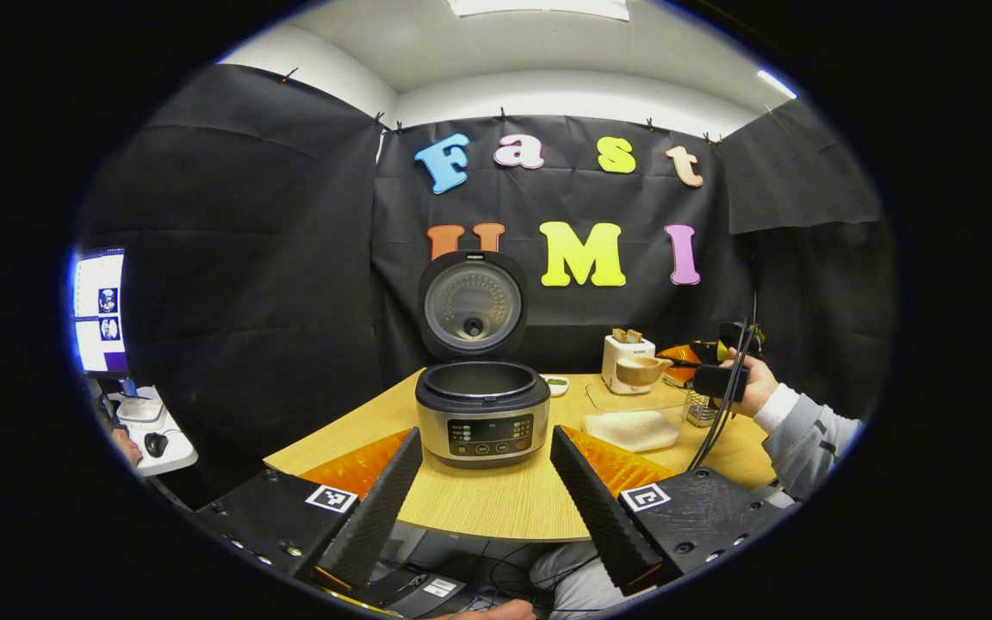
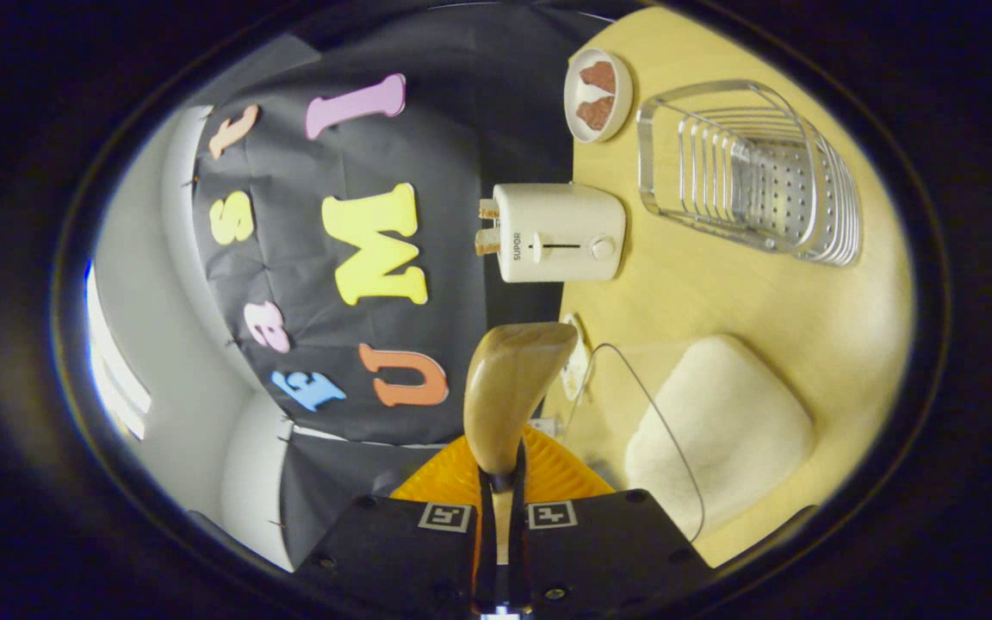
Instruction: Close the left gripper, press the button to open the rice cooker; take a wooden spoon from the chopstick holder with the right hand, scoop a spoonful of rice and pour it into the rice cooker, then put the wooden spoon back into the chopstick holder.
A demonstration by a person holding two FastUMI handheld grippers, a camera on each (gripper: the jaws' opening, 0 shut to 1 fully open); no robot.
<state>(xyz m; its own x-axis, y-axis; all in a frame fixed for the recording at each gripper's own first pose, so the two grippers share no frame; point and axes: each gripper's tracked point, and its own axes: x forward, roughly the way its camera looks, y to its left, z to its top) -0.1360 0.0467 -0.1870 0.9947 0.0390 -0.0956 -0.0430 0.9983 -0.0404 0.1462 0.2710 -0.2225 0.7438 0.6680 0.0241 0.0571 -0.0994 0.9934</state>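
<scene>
The rice cooker (image 1: 480, 413) stands on the wooden table (image 1: 496, 512) with its lid (image 1: 472, 306) swung up and the pot showing. My left gripper (image 1: 486, 436) hangs open in front of it, one finger on each side, touching nothing. To the right a hand holds my right gripper (image 1: 707, 372), shut on the handle of the wooden spoon (image 1: 642, 370), above the clear tub of rice (image 1: 638, 424). In the right gripper view the spoon (image 2: 509, 392) sticks out from my right gripper (image 2: 500, 486), with the rice (image 2: 720, 422) beside it. Whether the spoon's bowl holds rice I cannot tell.
A white toaster (image 1: 628, 357) (image 2: 556, 232) stands behind the rice tub. A metal wire rack (image 2: 754, 181) and a small dish (image 2: 598, 93) sit farther along the table (image 2: 703, 284). Another small dish (image 1: 556, 385) lies by the cooker. A monitor (image 1: 100, 310) stands at the left.
</scene>
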